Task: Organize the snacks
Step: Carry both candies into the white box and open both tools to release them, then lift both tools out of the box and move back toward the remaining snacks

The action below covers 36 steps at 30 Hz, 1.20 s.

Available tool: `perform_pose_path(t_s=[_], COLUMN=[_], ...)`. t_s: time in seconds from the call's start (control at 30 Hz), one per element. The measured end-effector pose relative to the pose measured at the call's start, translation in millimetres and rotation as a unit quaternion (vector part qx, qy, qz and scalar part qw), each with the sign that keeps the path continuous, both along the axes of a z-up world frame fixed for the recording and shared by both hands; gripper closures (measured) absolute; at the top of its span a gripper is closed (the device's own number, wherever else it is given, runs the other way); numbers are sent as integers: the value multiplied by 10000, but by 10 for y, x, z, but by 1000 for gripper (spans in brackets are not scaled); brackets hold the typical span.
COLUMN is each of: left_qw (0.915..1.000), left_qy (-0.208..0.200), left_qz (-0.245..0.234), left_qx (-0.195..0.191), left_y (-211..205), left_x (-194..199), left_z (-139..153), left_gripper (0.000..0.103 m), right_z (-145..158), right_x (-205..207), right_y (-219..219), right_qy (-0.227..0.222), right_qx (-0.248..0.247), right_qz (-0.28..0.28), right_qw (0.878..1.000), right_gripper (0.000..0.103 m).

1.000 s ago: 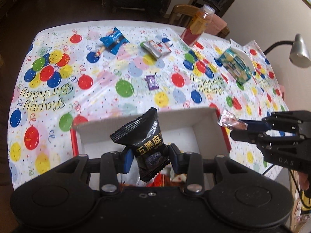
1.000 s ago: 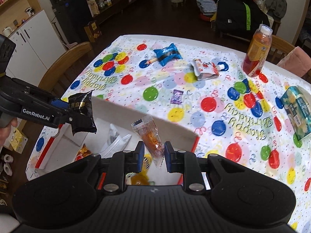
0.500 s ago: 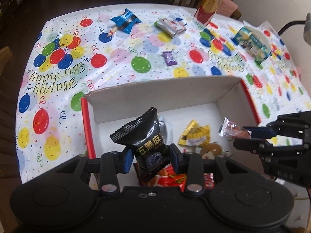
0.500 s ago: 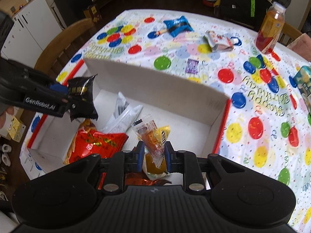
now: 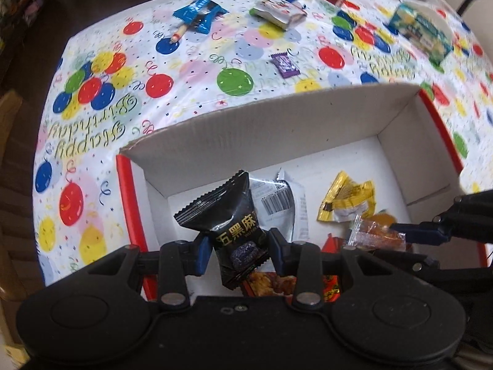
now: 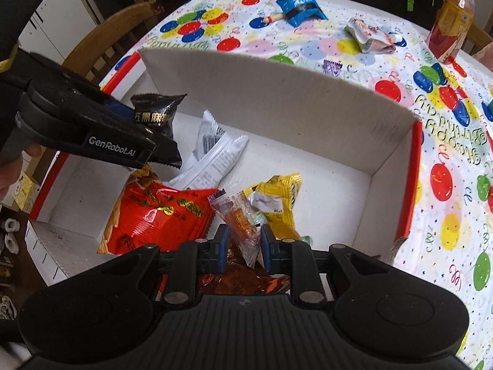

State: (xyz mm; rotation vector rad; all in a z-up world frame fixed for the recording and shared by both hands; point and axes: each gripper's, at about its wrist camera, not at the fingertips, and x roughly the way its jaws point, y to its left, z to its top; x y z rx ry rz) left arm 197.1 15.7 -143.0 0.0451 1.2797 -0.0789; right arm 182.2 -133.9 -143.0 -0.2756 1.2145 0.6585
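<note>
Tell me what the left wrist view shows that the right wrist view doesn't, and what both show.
Only the left wrist view: the green-and-white packet at the table's far right.

Only the right wrist view: the whole orange drink bottle, a wooden chair, and the big red snack bag in full.

Both: the cardboard box, the left gripper shut on the black snack packet, the right gripper shut on the clear orange candy packet, and the blue, silver and purple packets on the tablecloth.

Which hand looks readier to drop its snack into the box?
Either, narrowly the right gripper: its orange packet hangs just above the snack pile inside the box, lower than the left gripper's black packet.
</note>
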Motion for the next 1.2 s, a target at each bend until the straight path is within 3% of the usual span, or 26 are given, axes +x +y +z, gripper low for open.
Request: perform_pose_path(t_s=[0.5, 0.77, 0.83, 0.93, 1.1, 1.2], left_qw=[9994, 9996, 9995, 9990, 9982, 9972], left_qy=[-68, -175, -244, -363, -528, -686], left_qz=[-268, -216, -223, -253, -237, -236], left_qx=[184, 26, -3, -45, -147, -195], left_y=[-88, -48, -47, -39, -12, 4], left_x=[-79, -163, -201, -263, -354, -410], left_z=[-10, 84, 129, 211, 352, 471], left_gripper=[64, 43, 39, 31, 27, 22], right_z=[-46, 58, 108, 200, 356, 489], right_x=[-39, -80, -109, -167, -222, -256], right_y=[58, -21, -39, -64, -121, -161], right_qy=[120, 171, 134, -38, -195, -340], right_qx=[-92, 134, 166, 202, 253, 313], right_qz=[14, -107, -90, -75, -73, -67], right_qw=[9999, 9997, 9997, 9998, 9995, 9989], right_gripper=[79, 76, 71, 41, 36, 25])
